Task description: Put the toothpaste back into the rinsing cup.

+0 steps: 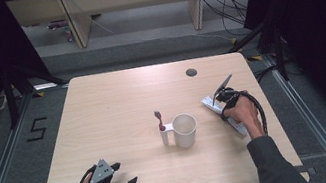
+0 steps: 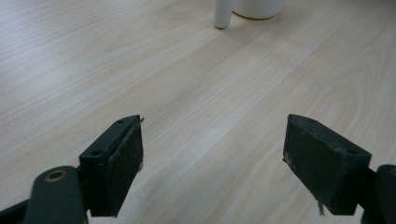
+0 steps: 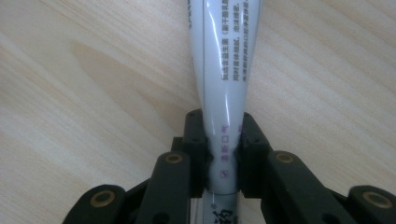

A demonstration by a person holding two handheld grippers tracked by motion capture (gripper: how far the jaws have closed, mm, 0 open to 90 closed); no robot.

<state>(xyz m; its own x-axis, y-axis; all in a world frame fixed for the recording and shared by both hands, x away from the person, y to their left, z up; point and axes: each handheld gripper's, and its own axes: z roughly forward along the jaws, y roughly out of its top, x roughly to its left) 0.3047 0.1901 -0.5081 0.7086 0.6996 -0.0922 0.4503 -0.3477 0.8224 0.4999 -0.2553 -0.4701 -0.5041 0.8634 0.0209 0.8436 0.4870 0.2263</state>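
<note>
My right gripper (image 1: 222,103) is at the table's right side, shut on a white printed tube (image 1: 210,103). In the right gripper view the tube (image 3: 224,70) runs away from me between the jaws of that gripper (image 3: 223,140), low over the wood. A white mug (image 1: 185,129) stands at the table's middle, its handle (image 1: 164,135) to the left. A small pink item (image 1: 159,121) sticks up at the handle. Near the front left edge, my left gripper (image 1: 125,173) is open and holds nothing. In its own view the left gripper (image 2: 212,158) faces the mug's base (image 2: 258,7).
The light wooden table (image 1: 118,109) has a round cable hole (image 1: 191,72) at the back right. Bare wood lies between the left gripper and the mug. Shelving legs and cables stand on the floor beyond the far edge.
</note>
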